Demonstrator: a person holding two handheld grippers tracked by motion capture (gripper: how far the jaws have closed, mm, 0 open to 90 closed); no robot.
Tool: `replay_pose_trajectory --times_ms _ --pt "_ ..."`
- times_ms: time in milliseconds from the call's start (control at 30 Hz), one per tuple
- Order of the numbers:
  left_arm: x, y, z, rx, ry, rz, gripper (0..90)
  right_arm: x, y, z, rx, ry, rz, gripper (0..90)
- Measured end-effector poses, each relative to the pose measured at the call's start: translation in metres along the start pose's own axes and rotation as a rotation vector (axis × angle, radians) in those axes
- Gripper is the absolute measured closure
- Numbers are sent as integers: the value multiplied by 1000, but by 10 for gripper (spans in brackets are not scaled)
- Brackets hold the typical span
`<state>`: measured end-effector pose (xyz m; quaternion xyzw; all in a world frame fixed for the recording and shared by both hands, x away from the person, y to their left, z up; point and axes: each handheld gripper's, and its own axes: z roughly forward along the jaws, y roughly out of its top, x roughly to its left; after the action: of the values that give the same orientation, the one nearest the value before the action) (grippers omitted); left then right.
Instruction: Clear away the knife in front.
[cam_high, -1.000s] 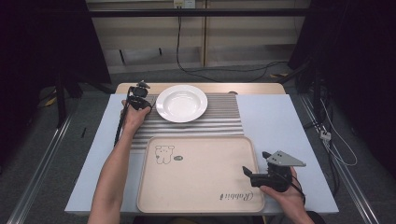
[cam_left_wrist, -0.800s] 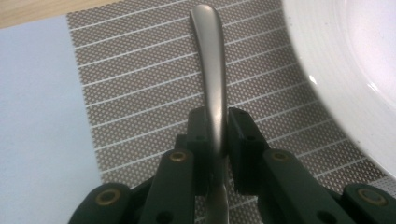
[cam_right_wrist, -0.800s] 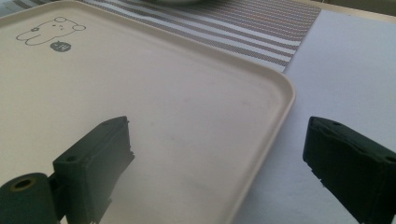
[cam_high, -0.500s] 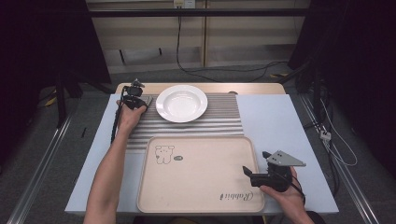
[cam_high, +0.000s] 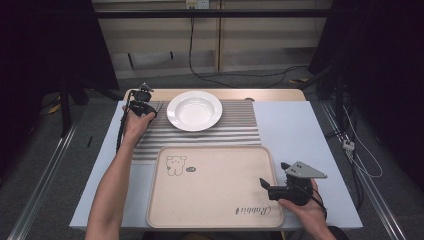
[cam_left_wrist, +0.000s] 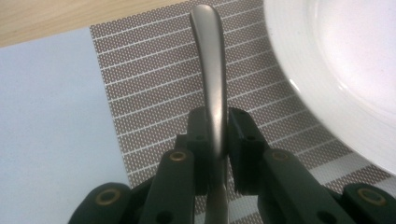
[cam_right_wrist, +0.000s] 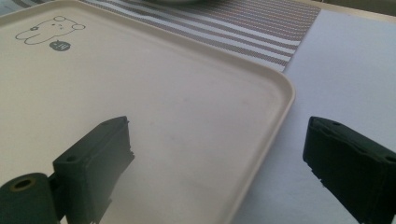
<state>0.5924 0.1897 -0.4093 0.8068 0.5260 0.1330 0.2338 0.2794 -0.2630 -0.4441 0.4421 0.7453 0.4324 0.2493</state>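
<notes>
Seen from above, the left gripper (cam_high: 145, 100) sits at the far left of the table (cam_high: 300, 135), over the left edge of the striped placemat (cam_high: 235, 131) and just beside the white plate (cam_high: 194, 110). The right gripper (cam_high: 264, 184) rests near the front right corner, its jaws pointing toward the right rim of the beige tray (cam_high: 215, 187), which lies on the table in front of the placemat and carries a bear drawing (cam_high: 175, 164).

Along the left gripper (cam_left_wrist: 217, 128) view, both jaws are clamped on a metal utensil handle (cam_left_wrist: 211, 70), which runs forward from between the pads over the placemat (cam_left_wrist: 149, 88). Its rounded end points at the placemat's far edge, where the wooden tabletop (cam_left_wrist: 56, 16) begins. The plate (cam_left_wrist: 341, 70) curves in at the right, close to the handle but apart from it.

Along the right gripper (cam_right_wrist: 217, 163) view, the jaws stand wide apart with nothing pressed between them. One jaw hangs over the tray (cam_right_wrist: 154, 116), the other over the pale table surface (cam_right_wrist: 345, 65), so the tray's rounded corner lies in the gap.
</notes>
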Motion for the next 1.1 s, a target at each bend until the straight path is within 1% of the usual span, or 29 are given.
replay_pose_trajectory --times_ms 100,167,200,233,267,333,533,567,600,733,767,833,900,933,1000,1033,1100 --pt "-3 0 -4 -7 -3 -1 802 0 0 0 -1 0 1 80" --pt "-5 0 -6 -10 -2 9 802 0 0 0 -3 -1 -1 80" --pt "-6 -1 -8 -10 -16 5 802 0 0 0 -3 -2 -2 80" --pt "-6 -1 -10 -10 -16 19 802 0 0 0 -3 -2 -2 81" --pt "-7 -1 -11 -11 -15 15 802 0 0 0 -2 -2 -2 80" --pt "-7 -2 -13 -12 -20 25 802 0 0 0 -2 -2 -1 80" --pt "-10 -3 -19 -16 -25 18 802 0 0 0 -3 -2 -2 80" --pt "-11 -4 -21 -24 -28 24 802 0 0 0 -4 -3 -3 80" --pt "-13 -5 -22 -25 -23 29 802 0 0 0 -4 -3 -2 80" --pt "-15 -8 -27 -25 -26 45 802 0 0 -1 -5 -1 -3 80" --pt "-16 -9 -31 -25 -35 51 802 0 0 -1 -6 -2 -4 80" --pt "-18 -11 -35 -26 -26 59 802 0 0 -1 -6 -1 -4 80" --pt "-19 -11 -36 -30 -27 62 802 0 0 0 -6 -2 -5 80" --pt "-20 -13 -39 -25 -28 74 802 0 0 0 -5 -2 -6 80" --pt "-21 -14 -41 -30 -24 76 802 0 1 0 -4 -3 -5 80" --pt "-23 -15 -44 -37 -39 76 802 0 1 0 -4 -3 -4 80" --pt "-25 -17 -47 -39 -36 82 802 0 1 0 -4 -3 -5 79"
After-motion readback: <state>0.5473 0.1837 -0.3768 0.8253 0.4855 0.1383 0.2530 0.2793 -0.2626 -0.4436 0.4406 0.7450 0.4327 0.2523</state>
